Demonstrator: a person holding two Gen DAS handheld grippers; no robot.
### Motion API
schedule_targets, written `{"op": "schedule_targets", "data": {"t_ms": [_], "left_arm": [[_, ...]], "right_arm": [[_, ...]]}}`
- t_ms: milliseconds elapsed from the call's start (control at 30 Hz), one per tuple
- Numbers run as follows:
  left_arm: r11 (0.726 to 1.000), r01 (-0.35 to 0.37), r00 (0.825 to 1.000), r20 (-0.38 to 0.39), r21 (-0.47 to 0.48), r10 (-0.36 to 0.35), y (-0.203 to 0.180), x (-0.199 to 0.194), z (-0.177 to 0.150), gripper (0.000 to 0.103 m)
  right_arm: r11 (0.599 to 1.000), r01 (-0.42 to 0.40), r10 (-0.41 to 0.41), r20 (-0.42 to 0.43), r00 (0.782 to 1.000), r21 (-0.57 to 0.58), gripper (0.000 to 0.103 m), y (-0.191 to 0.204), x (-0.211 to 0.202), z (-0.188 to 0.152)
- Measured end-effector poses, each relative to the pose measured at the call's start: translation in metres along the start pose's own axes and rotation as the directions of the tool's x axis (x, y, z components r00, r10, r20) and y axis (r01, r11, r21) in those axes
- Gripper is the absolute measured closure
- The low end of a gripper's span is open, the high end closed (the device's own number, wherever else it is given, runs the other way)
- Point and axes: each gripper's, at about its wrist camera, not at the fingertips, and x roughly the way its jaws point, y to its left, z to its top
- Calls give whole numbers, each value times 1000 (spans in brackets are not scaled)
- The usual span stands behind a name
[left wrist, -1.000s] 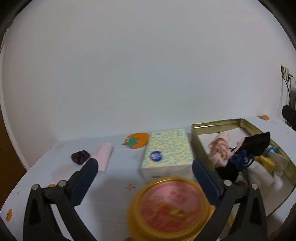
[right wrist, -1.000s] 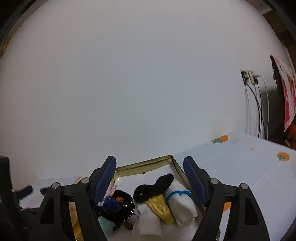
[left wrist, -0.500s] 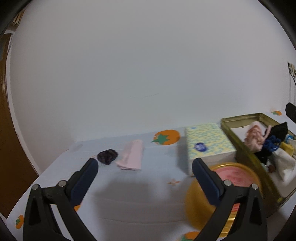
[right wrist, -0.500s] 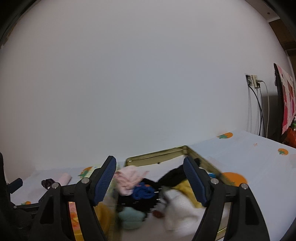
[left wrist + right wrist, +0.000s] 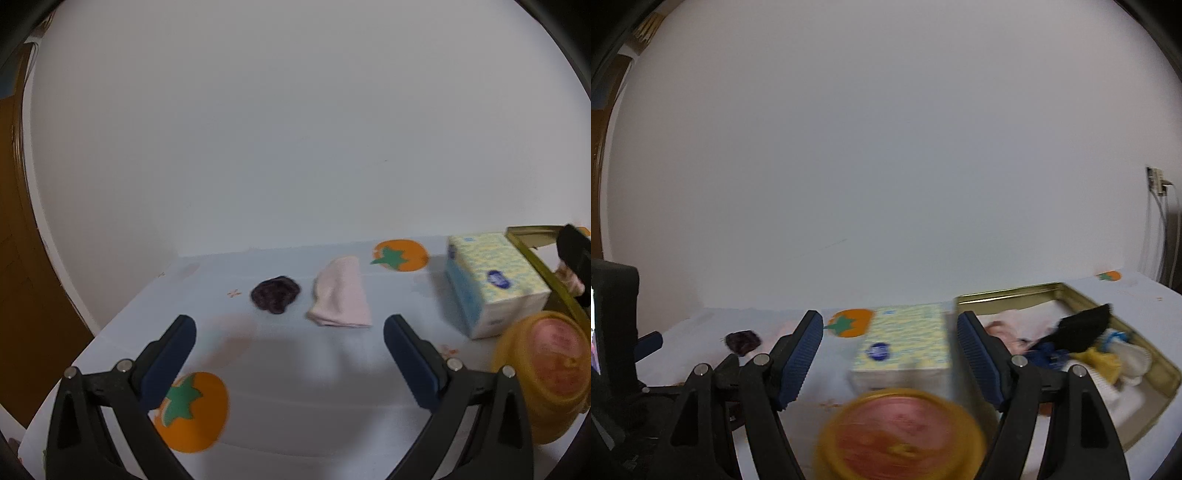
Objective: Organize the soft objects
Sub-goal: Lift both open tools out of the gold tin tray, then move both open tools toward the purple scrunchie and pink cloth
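Both views have swung leftward: the gold tin point(image 5: 532, 254) now sits at my left frame's right edge. My left claw point(image 5: 290, 332), spread and empty, faces the pink cloth point(image 5: 341, 295), lengthwise away from me above centre; the dark scrunchie point(image 5: 275, 294) lies just left.

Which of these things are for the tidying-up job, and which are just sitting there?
For the job:
- pink folded cloth
- dark purple scrunchie
- gold tin already holding soft things
- left gripper and right gripper, both open and empty

Just lying about:
- tissue pack
- yellow jar
- tablecloth
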Motion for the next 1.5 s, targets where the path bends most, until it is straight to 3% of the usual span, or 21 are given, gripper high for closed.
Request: {"op": "schedule_targets", "data": {"t_ms": [333,500,633,800,900,967,1000,1067,1100,1167,1233,1300,1400,1500], "left_arm": [[997,-69,995,-70,25,71,46,42,3,0],[991,-128,986,-101,49,132,69,69,6,0],[988,-146,978,-145,49,151,86,92,9,0],[991,-132,966,-223,12,131,105,114,8,0],[989,-146,959,-244,14,145,111,122,7,0],[991,-135,958,-253,3,131,114,125,8,0],[992,-129,959,-255,1,125,113,126,8,0],[993,-120,959,-257,3,116,114,127,9,0],[993,-114,960,-257,3,111,114,127,9,0],[996,-92,961,-263,-3,88,117,131,9,0],[998,-64,963,-263,-16,58,117,131,9,0],[998,-41,964,-265,-40,29,118,132,10,0],[995,18,962,-270,-93,-43,116,133,12,0],[989,80,951,-288,-127,-114,105,141,20,2]], "right_arm": [[997,-73,69,-92,993,-34,26,59,45,-1],[994,-105,96,-190,977,-33,26,80,84,-2],[991,-132,127,-329,936,9,26,90,124,-4],[988,-143,150,-504,851,53,26,108,178,-16],[990,-129,142,-567,811,63,26,113,198,-23],[990,-129,139,-599,789,60,35,117,208,-27],[992,-122,118,-605,787,36,37,121,210,-27],[991,-135,114,-611,783,12,62,125,210,-28],[991,-137,114,-608,786,9,63,125,209,-28],[986,-167,149,-605,782,28,83,121,205,-28],[982,-181,179,-592,785,57,89,114,203,-28],[977,-191,208,-550,808,89,91,103,196,-25],[975,-213,219,-452,865,64,91,91,161,-18],[973,-230,225,-384,896,35,91,82,129,-16]]}}
